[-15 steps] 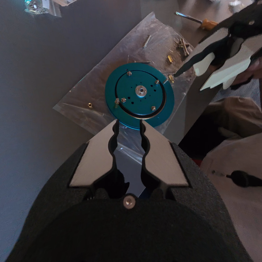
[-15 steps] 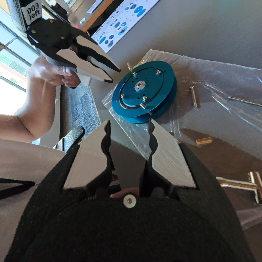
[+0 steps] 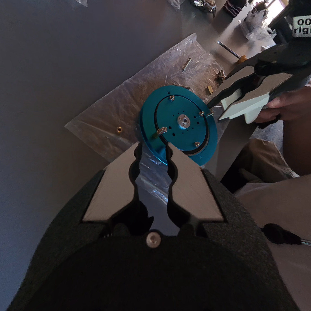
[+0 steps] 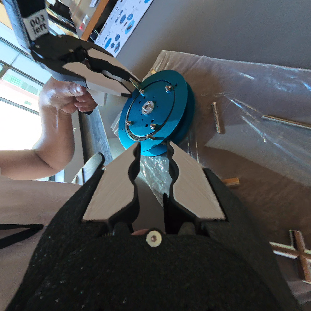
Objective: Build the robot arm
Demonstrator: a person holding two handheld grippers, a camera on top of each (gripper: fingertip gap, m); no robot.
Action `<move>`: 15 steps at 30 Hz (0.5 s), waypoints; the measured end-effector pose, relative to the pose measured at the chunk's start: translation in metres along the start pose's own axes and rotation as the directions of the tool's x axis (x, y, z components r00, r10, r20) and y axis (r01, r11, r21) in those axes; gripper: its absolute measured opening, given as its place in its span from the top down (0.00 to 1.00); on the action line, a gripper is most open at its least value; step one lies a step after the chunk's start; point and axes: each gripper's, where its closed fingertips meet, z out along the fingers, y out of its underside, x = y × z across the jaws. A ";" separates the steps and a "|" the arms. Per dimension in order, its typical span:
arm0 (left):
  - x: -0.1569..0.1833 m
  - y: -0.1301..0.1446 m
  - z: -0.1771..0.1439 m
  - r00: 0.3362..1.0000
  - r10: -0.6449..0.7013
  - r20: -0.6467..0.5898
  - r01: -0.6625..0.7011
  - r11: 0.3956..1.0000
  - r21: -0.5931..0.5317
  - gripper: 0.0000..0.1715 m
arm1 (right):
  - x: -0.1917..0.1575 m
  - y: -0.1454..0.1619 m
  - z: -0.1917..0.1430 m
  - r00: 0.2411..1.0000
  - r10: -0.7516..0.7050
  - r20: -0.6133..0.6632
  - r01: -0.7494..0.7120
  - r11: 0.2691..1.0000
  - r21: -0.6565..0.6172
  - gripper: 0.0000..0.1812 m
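The left gripper [image 3: 153, 145] fills the lower half of its own view, its grey fingers [image 3: 116, 181] spread with a clear gap and nothing between them; the tips sit just at the near edge of a blue metal disc [image 3: 178, 124] that lies on a clear plastic sheet [image 3: 109, 107] in the centre of the frame. The disc carries a raised inner plate ringed by a black band, a silver hub [image 3: 183, 120] in its middle, small drilled holes and several brass screws [image 3: 161, 130] standing up from it. In the right wrist view the right gripper [image 4: 154, 145] is likewise parted and empty, its tips at the lower rim of the same disc, which shows there as two stacked blue flanges. At upper left of that frame the left gripper appears again, gripped by a bare hand [image 4: 67, 96], its tips beside an upright brass post at the disc's far edge. Each gripper body bears a white sticker with dark printed characters. A printed sheet with blue round pictures [image 4: 121, 28] lies at the top of the right view. Loose on the plastic to the right are a long screw [image 4: 217, 117], a thin rod [image 4: 286, 122] and a brass standoff [image 4: 231, 181]; a crossed metal piece [image 4: 299, 254] lies at lower right. A small brass nut [image 3: 119, 129] rests left of the disc on the grey table [image 3: 50, 67].
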 end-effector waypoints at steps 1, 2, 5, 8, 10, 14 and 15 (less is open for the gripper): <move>-0.001 -0.004 -0.003 0.999 0.027 0.036 -0.028 0.999 0.016 0.84 | 0.001 -0.001 -0.001 0.999 -0.029 -0.022 0.029 1.000 0.000 0.84; 0.000 -0.010 -0.007 0.994 0.076 0.077 -0.079 0.996 0.037 0.84 | 0.002 -0.002 -0.004 0.996 -0.070 -0.049 0.070 0.998 0.003 0.84; 0.042 -0.027 -0.010 0.946 0.319 0.064 -0.324 0.942 0.090 0.84 | 0.006 -0.004 -0.014 0.971 -0.197 -0.134 0.199 0.980 0.002 0.85; 0.086 -0.016 0.011 0.840 0.541 -0.045 -0.541 0.841 0.021 0.88 | 0.002 -0.005 -0.027 0.959 -0.239 -0.154 0.248 0.968 0.042 0.86; 0.090 -0.010 0.031 0.793 0.607 -0.058 -0.609 0.791 -0.054 0.88 | -0.005 -0.004 -0.034 0.960 -0.245 -0.134 0.257 0.963 0.078 0.86; 0.093 -0.016 0.053 0.807 0.581 -0.101 -0.588 0.806 -0.061 0.89 | -0.014 0.004 -0.046 0.963 -0.244 -0.118 0.258 0.958 0.125 0.86; 0.092 -0.016 0.056 0.809 0.578 -0.102 -0.586 0.808 -0.069 0.90 | -0.015 0.008 -0.049 0.961 -0.251 -0.117 0.265 0.956 0.129 0.86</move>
